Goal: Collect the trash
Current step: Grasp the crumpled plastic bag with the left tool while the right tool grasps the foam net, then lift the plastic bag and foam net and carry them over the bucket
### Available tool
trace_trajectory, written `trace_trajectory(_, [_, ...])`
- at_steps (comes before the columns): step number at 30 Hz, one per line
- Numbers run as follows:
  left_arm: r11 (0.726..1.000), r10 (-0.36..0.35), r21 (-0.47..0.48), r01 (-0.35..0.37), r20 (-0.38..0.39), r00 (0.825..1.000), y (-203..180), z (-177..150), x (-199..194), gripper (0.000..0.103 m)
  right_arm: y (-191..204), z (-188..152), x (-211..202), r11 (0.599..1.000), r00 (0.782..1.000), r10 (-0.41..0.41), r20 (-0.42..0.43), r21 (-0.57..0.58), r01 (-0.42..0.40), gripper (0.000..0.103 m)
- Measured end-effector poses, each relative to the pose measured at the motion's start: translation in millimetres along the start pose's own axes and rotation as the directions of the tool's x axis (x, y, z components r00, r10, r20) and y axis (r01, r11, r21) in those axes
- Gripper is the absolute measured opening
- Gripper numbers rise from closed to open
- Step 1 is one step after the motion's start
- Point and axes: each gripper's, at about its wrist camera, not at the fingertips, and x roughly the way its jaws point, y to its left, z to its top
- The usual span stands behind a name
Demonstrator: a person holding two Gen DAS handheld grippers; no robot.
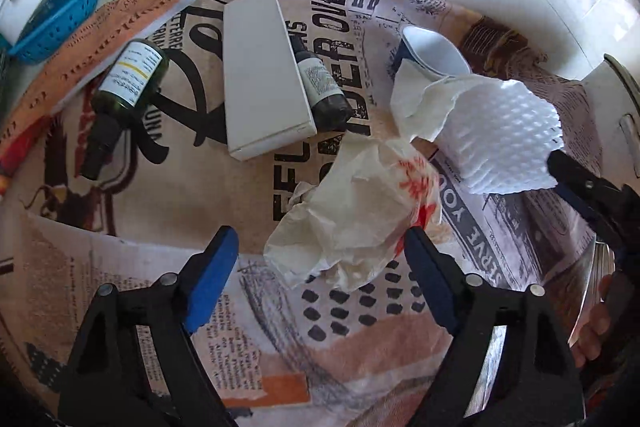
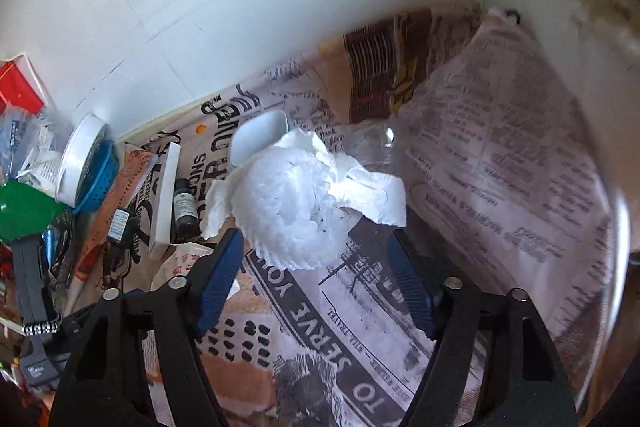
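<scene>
Left claw spread wide around crumpled paper wrapper on newsprint-covered surface, right claw likewise apart at white foam netting; risk: springy foam or tissue slipping out, nudging paper cup.

The crumpled paper wrapper, cream with red print, lies on the newspaper-print tablecloth. The left gripper stands wide open just before it, its right blue pad touching the wrapper's edge. Beyond the wrapper to the right sits the white foam net, with the right gripper at its right edge and a white tissue and paper cup beside it. Left of the wrapper lie a white box, a small dark bottle, a green bottle and, farthest, a blue basket.
</scene>
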Motion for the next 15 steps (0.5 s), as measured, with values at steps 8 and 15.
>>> trace_trajectory(8, [0.998,-0.035,0.062,0.033,0.029,0.999,-15,-12,-4,0.032,9,-10,-3,1.0,1.0,0.012,0.019,-0.021,-0.012,0.024])
trace_trajectory(15, [0.992,-0.017,0.127,0.007,0.079,0.997,-22,-27,-35,0.008,15,-28,-46,0.998,0.999,0.0,0.046,-0.064,0.003,0.02])
